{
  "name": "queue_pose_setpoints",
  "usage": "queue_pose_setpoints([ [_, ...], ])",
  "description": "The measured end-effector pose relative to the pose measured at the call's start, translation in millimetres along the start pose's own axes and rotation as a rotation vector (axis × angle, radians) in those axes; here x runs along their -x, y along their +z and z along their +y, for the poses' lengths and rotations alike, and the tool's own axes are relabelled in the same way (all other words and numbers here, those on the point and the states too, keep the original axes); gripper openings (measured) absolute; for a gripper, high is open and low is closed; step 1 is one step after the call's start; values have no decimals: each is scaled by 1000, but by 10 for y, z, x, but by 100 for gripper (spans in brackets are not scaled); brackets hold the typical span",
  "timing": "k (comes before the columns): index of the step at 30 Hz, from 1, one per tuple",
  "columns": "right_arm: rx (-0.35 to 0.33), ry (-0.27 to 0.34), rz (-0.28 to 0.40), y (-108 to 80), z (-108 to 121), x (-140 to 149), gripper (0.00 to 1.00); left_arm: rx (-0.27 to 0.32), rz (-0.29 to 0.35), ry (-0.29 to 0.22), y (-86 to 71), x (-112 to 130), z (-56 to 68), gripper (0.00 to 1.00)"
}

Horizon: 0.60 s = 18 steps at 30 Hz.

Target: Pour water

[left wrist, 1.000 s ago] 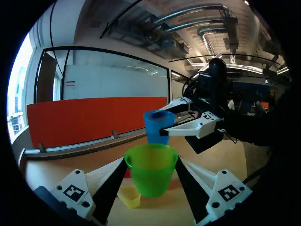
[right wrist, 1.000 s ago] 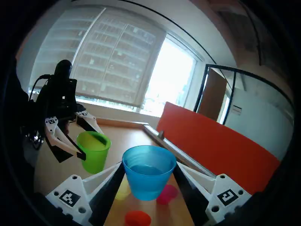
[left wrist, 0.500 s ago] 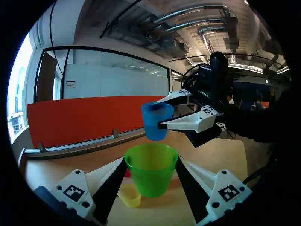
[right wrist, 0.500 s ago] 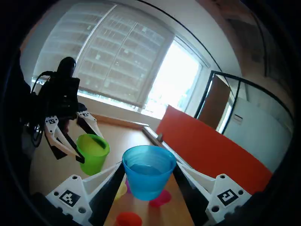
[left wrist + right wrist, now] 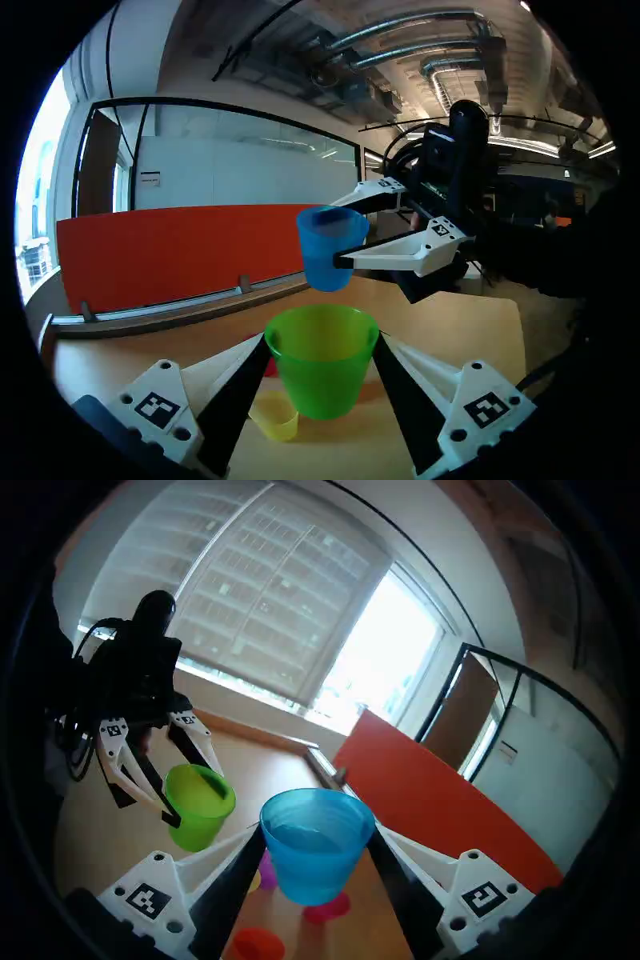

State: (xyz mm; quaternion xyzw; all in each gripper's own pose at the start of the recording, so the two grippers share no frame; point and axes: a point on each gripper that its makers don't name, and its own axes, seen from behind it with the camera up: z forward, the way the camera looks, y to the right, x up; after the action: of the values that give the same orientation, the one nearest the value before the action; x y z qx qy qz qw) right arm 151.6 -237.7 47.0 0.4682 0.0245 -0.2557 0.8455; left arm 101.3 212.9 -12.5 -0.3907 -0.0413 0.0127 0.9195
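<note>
In the left gripper view, a long orange partition panel (image 5: 184,248) is running along the far left side of the pale wooden table (image 5: 456,328). A small yellow plastic cup (image 5: 274,418) is sitting on the table, near and just left of the left gripper (image 5: 322,352). That gripper's two fingers are pressing on the sides of a bright green plastic cup (image 5: 322,380), holding it upright in the middle. Higher up and farther off, a translucent blue plastic cup (image 5: 324,260) is hanging in the air. The right gripper (image 5: 344,234) is reaching in from the right and pinching it on both sides. In the right gripper view, the left gripper is showing at far left with the green cup between its fingers. In the centre, the blue cup is sitting clamped in the right gripper, with water lying in it. Beneath it a red cup (image 5: 258,944), a purple cup (image 5: 266,872) and a pink cup (image 5: 324,910) are resting on the table, and the orange panel is stretching away to the right.
</note>
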Motion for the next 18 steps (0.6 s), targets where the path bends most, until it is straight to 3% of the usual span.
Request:
queue_pose_setpoints([
  [18, -29, -107, -30, 106, -49, -112, 91, 5, 0, -4, -2, -10, 0, 87],
])
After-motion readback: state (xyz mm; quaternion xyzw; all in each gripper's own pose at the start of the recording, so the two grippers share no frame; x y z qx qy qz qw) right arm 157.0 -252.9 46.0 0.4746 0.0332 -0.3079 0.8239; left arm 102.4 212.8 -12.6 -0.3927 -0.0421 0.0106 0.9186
